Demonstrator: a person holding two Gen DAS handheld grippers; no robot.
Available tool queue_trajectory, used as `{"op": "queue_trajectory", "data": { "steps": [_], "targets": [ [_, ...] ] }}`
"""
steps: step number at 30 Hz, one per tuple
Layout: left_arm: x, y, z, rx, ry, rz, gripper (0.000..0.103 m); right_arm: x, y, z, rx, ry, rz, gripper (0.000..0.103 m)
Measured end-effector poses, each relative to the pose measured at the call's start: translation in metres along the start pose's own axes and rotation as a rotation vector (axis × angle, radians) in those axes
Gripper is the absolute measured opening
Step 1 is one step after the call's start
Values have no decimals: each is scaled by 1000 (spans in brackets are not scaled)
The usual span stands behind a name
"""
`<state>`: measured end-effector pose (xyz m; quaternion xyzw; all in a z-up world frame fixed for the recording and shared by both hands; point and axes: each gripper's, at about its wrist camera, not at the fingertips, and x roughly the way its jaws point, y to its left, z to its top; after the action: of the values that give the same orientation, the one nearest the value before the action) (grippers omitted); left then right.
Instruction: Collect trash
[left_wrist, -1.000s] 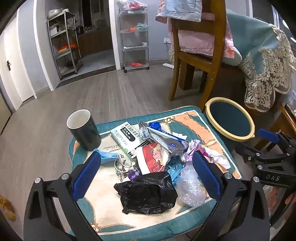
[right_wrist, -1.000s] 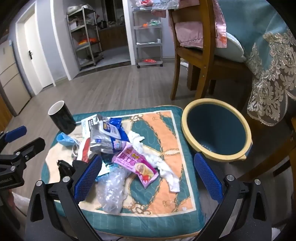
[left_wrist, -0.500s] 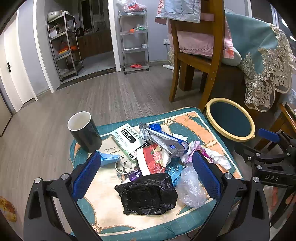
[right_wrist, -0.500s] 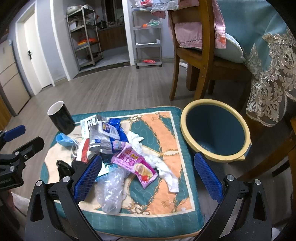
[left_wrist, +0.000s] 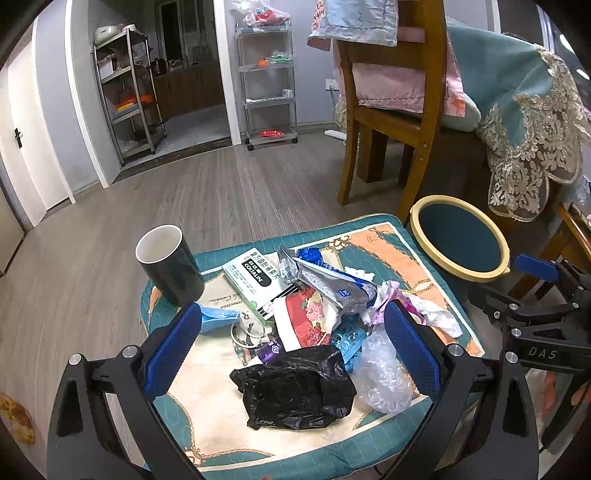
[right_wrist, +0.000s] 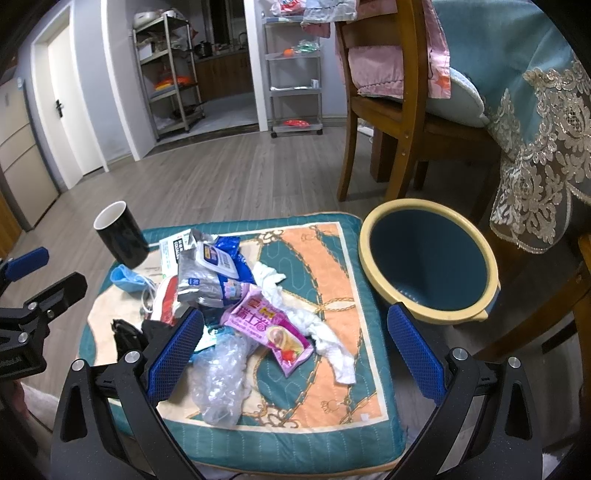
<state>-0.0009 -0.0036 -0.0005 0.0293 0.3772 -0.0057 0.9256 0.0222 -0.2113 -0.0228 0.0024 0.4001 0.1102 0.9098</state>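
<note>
A heap of trash lies on a teal and orange cushion (left_wrist: 391, 254): a black plastic bag (left_wrist: 295, 387), a clear crumpled bag (left_wrist: 384, 373), a silver wipes pack (left_wrist: 325, 280), a pink snack wrapper (right_wrist: 269, 321) and white tissue (right_wrist: 325, 332). A blue bin with a cream rim (right_wrist: 428, 258) stands right of the cushion. My left gripper (left_wrist: 291, 347) hovers open over the black bag. My right gripper (right_wrist: 295, 343) is open above the pink wrapper, with nothing held.
A black mug (left_wrist: 170, 266), a white and green box (left_wrist: 255, 284) and a blue face mask (left_wrist: 218, 317) sit at the cushion's left. A wooden chair (left_wrist: 388, 110) and a lace-edged tablecloth (left_wrist: 532, 140) stand behind the bin. Wood floor (left_wrist: 221, 192) stretches beyond.
Both grippers drifted slightly, so the scene sits a little lower in the views. Neither has touched or taken anything; both stay open.
</note>
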Motion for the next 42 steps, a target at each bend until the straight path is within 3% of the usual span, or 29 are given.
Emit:
{"op": "queue_trajectory", "data": {
  "steps": [27,33,38,42],
  "targets": [
    [-12,2,8,-12,-28,-12,97,-4,-2,4,-24,1,4,99],
    [-25,-1,21,-4,-53,29,97,-7,7,1,-41,20,-37,99],
    [-20,0,27,-9,-16,-14,97,-14,6,0,-22,4,-49,99],
    [-16,1,31,-53,0,-31,97,-14,11,2,-96,-26,-57,99]
  ]
}}
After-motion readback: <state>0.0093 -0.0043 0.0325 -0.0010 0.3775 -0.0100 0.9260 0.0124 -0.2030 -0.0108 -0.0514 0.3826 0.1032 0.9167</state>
